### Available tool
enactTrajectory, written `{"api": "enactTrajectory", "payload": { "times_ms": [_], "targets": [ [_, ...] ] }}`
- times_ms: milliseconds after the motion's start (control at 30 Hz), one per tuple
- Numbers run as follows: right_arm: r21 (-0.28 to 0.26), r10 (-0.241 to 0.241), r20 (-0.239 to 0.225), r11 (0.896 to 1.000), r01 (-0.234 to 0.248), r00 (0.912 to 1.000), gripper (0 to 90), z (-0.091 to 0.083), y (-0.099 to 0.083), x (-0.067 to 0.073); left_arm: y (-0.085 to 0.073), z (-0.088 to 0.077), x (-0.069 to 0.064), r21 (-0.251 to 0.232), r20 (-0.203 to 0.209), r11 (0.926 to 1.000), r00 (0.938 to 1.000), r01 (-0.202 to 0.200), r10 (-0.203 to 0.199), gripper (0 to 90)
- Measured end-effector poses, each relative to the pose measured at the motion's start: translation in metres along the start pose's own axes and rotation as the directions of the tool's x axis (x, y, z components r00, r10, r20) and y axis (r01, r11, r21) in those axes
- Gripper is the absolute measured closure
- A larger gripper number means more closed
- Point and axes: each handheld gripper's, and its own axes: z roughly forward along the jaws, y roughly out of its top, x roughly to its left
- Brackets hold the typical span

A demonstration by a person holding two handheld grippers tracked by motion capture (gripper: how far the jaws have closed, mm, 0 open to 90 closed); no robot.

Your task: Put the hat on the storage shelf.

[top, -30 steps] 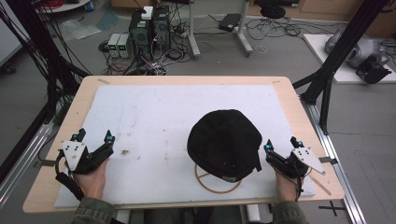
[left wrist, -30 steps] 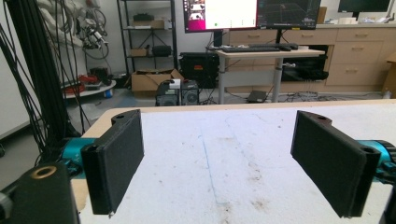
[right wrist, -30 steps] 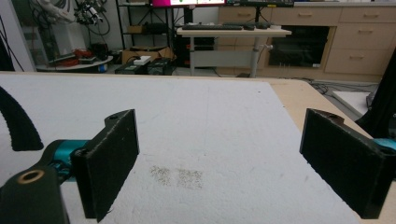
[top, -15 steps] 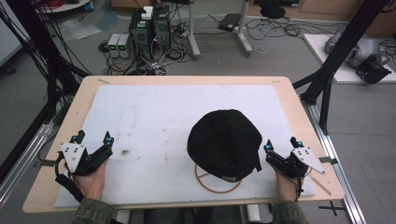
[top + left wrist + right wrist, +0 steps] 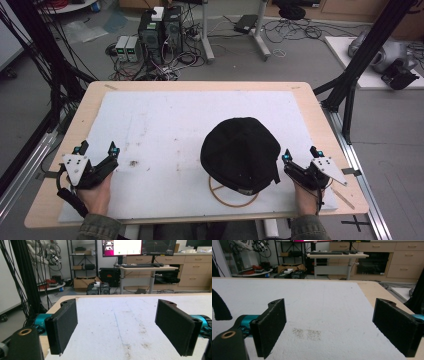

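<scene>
Left gripper [image 5: 96, 151]: my jaws stood wide apart, empty, low over the white mat [image 5: 165, 125] near its left edge.
Right gripper [image 5: 300, 155]: mine too, spread and empty, just beside the cap.
Black cap [image 5: 241, 154]: sat on a wooden ring stand [image 5: 232, 197], front right of the mat.

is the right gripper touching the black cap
Apart. The high view shows a strip of white mat between the right gripper and the black cap; its jaws stand open and empty.
</scene>
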Motion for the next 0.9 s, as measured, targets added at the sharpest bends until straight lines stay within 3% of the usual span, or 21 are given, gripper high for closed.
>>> {"api": "enactTrajectory", "payload": {
  "times_ms": [900],
  "targets": [
    [0.005, 0.008, 0.000, 1.000, -0.008, 1.0000, 10.9, -0.0020, 0.0000, 0.0001, -0.0014, 0.0001, -0.0008, 0.019, -0.006, 0.9998, 1.0000, -0.005, 0.005, 18.6]
  ]
}}
